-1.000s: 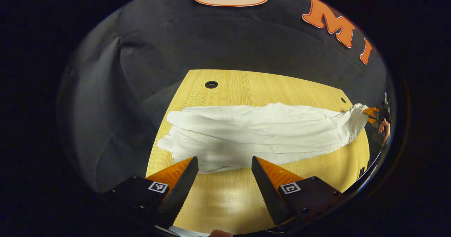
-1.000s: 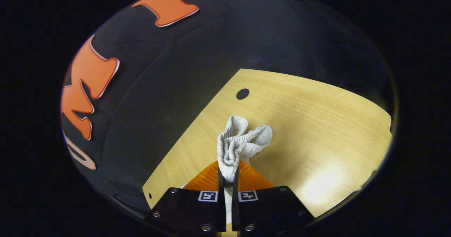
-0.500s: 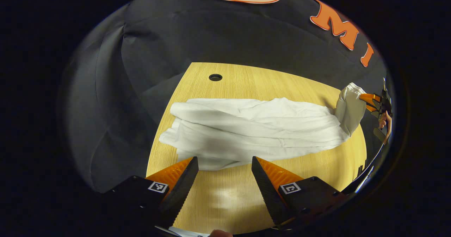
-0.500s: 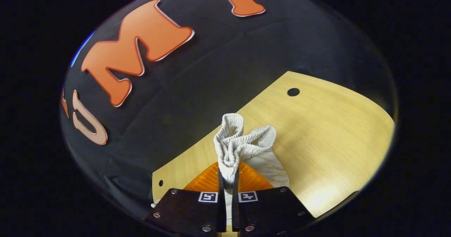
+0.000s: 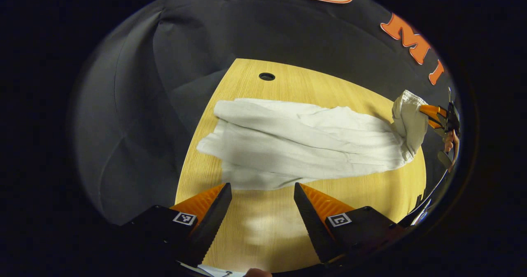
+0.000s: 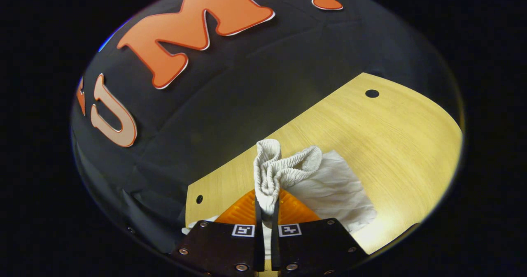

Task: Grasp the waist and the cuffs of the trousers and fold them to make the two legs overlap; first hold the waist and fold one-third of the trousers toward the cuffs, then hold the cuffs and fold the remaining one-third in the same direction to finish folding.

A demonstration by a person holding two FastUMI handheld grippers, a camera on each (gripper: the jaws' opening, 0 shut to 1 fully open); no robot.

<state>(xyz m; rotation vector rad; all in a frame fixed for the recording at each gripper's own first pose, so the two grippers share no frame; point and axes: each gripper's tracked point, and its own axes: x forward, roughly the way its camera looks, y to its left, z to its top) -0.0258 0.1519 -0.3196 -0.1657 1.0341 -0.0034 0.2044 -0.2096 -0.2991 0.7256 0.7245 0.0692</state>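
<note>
The right claw (image 6: pixel 263 205) pinches the ribbed waist (image 6: pixel 280 168) of the trousers (image 5: pixel 304 141) lying across the counter (image 5: pixel 263 231), lifted for the first fold toward the cuffs, which the spread, empty left claw (image 5: pixel 262 205) should steady.

Left gripper view: rides above the tabletop's (image 5: pixel 263 227) near edge, facing across it toward the booth wall; moderately distant, taking in the trousers (image 5: pixel 304 141) full length. Right gripper view: sits close at one end of the trousers (image 6: pixel 284 174), looking down over the tabletop (image 6: pixel 391 133). Shared: tabletop, trousers, wall.
</note>
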